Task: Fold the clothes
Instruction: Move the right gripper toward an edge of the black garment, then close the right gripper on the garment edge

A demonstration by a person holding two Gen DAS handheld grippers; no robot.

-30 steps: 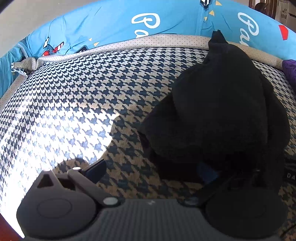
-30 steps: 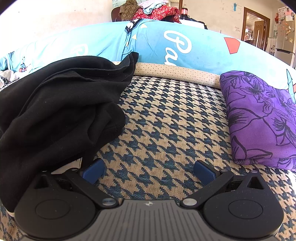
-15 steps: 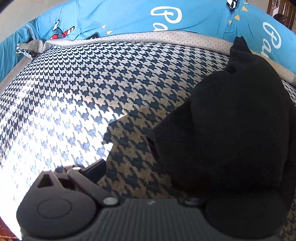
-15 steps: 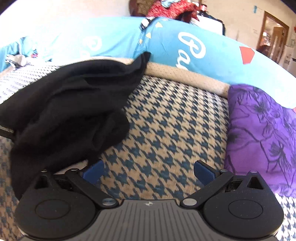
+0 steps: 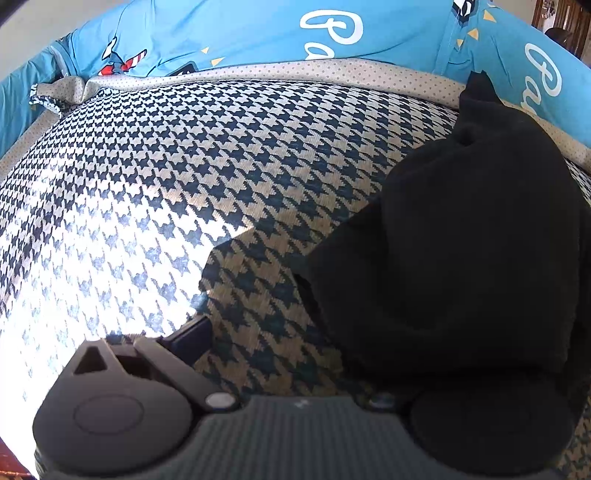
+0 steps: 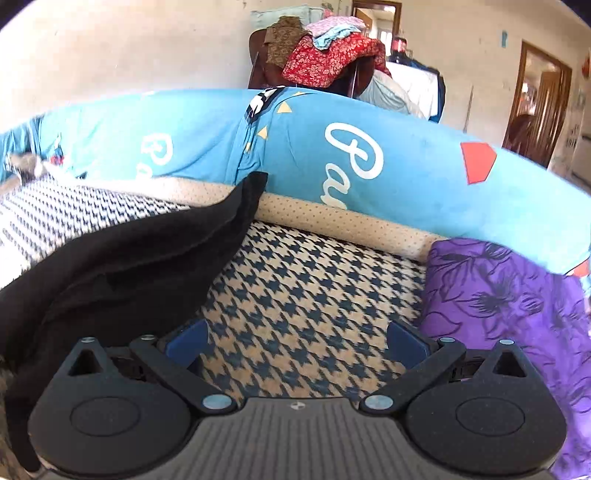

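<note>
One soft black garment (image 6: 122, 266) bunched on coarse houndstooth-weave cover (image 6: 306, 291)

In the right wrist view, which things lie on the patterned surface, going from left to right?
black garment → bare houndstooth cover → purple floral cloth

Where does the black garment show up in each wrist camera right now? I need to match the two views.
Left wrist: the black garment fills the right side and hides the gripper's right finger.
Right wrist: the black garment lies on the left, draped past the left finger.
Shared landmark: the blue cushion with white lettering runs behind the garment's raised tip in both views.
</note>
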